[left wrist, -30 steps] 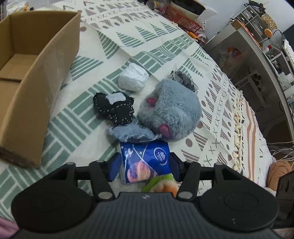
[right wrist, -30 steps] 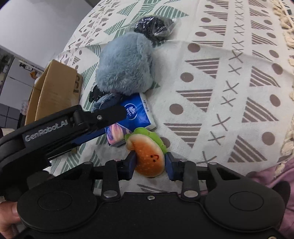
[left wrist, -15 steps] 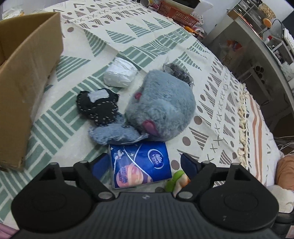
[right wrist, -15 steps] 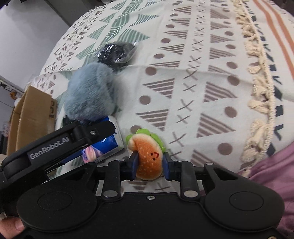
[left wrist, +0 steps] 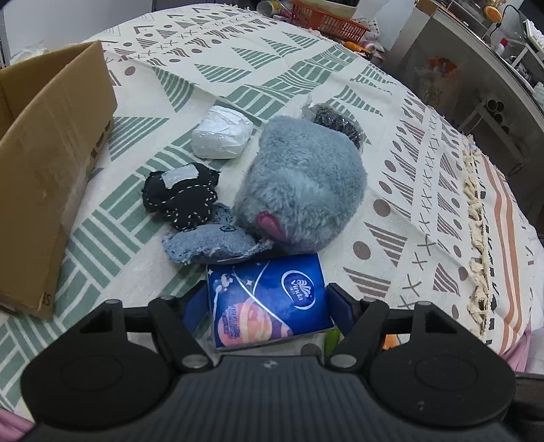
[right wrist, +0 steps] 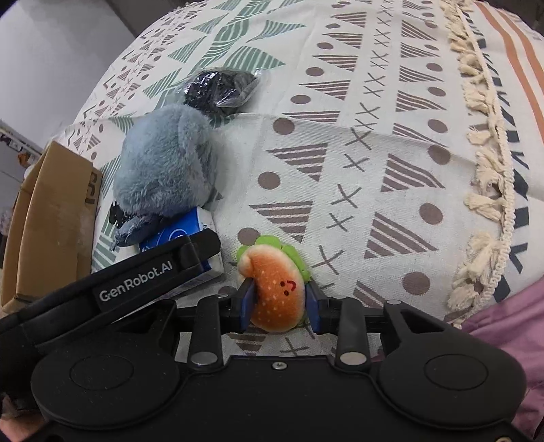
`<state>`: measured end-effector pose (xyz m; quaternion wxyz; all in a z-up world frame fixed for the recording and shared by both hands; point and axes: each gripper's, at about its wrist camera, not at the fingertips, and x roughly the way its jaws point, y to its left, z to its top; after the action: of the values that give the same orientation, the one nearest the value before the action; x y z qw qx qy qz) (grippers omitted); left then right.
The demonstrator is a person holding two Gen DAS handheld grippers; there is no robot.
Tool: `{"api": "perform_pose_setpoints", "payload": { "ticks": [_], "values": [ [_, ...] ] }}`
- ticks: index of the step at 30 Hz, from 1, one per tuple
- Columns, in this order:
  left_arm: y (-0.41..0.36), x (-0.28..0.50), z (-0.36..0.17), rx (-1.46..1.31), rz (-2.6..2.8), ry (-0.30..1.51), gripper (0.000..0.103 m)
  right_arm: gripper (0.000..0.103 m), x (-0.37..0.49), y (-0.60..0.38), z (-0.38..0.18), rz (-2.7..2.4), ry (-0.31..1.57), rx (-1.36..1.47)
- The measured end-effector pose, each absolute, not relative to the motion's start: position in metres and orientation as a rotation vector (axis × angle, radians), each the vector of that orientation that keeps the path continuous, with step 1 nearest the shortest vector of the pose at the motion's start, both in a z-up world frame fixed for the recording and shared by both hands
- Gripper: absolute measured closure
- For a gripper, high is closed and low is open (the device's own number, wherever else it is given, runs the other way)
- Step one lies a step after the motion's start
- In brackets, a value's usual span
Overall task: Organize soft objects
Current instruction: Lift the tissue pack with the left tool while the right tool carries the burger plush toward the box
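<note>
A blue tissue pack [left wrist: 272, 292] lies flat on the patterned cloth [left wrist: 408, 163], unsqueezed. My left gripper [left wrist: 267, 306] is open, one finger on each side of it. Beyond the pack sit a grey plush toy [left wrist: 299, 183], a denim-blue soft piece [left wrist: 210, 244], a black stitched soft piece [left wrist: 180, 193], a white packet [left wrist: 222, 136] and a black bagged item [left wrist: 335, 119]. In the right wrist view my right gripper [right wrist: 278, 302] is shut on a small burger plush [right wrist: 275, 282], held just right of the left gripper's finger [right wrist: 153, 272].
An open cardboard box [left wrist: 44, 163] stands at the left of the pile, seen also as the box [right wrist: 47, 217] in the right wrist view. An orange basket [left wrist: 326, 20] sits at the far edge. A metal counter [left wrist: 476, 68] stands beyond the tasselled cloth edge [right wrist: 482, 204].
My left gripper has let go of the tissue pack and spread its fingers; the pack now lies flat. My right gripper has pulled back from the pile, still holding the burger plush.
</note>
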<state>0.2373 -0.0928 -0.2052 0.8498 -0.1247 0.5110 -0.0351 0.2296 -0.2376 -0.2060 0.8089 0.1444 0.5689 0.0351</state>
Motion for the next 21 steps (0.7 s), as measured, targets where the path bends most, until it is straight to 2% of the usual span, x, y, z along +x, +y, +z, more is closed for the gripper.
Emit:
{"api": "perform_pose_setpoints", "payload": {
  "ticks": [6, 21],
  "values": [
    [-0.085, 0.226, -0.196, -0.272, -0.052, 1.076, 0.032, 0.078, 0.223, -0.236, -0.2, 0.089, 1.186, 0.294],
    [-0.051, 0.196, -0.133, -0.309, -0.068, 0.951, 0.032, 0.078, 0.196, -0.24, -0.154, 0.126, 1.038, 0.332]
  ]
}}
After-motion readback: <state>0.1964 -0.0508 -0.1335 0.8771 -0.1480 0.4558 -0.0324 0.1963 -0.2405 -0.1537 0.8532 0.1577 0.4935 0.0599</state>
